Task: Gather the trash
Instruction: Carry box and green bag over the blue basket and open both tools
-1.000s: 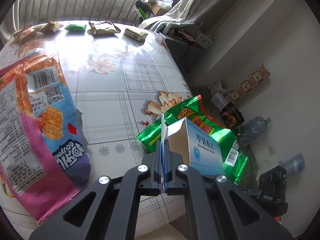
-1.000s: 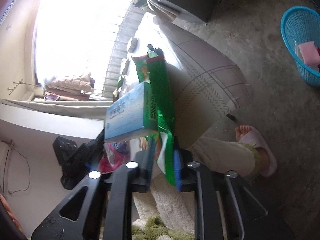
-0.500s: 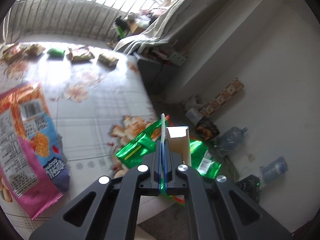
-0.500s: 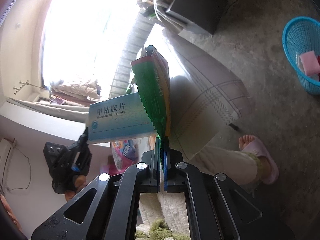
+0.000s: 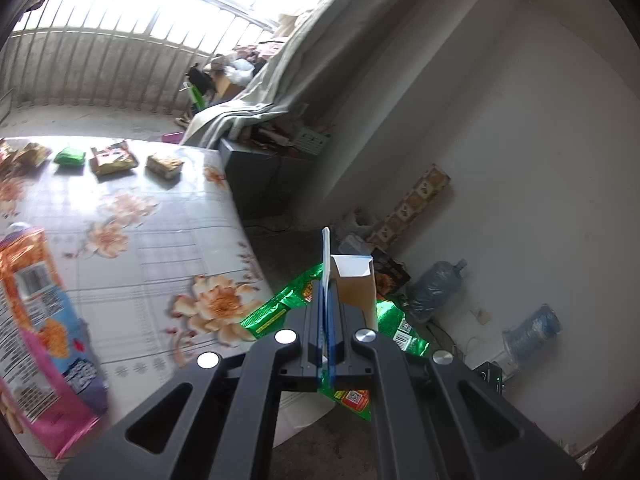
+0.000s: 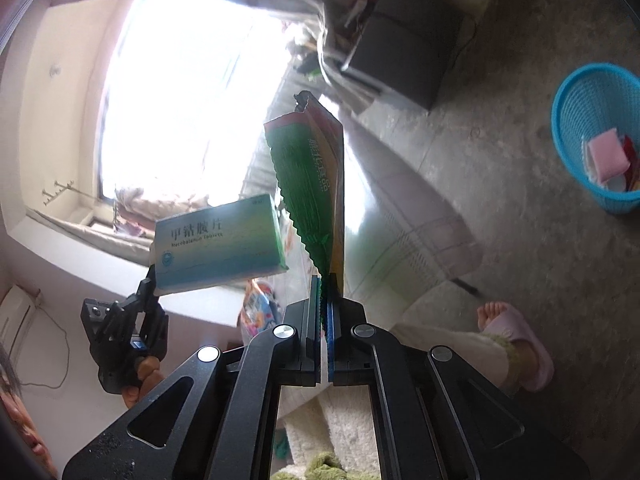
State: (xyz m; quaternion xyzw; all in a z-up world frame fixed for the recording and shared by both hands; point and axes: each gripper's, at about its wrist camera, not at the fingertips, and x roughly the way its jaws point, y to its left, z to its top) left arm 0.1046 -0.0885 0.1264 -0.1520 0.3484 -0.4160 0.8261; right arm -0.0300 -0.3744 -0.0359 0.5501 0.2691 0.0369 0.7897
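My left gripper [image 5: 326, 322] pinches one stiff cardboard tablet box [image 6: 218, 246] by its flap; my right gripper [image 6: 324, 312] clamps one crinkly green foil wrapper [image 6: 310, 184], both aloft beside the table [image 5: 168, 240].

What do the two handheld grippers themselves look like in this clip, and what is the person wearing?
Both the left gripper and the right gripper are matte black, with angular linkage arms with cut-outs, round silver pivot bolts and blue pads on the finger faces. The left one's body carries a small blue marking in the right wrist view. The person wears light trousers and a pink slipper.
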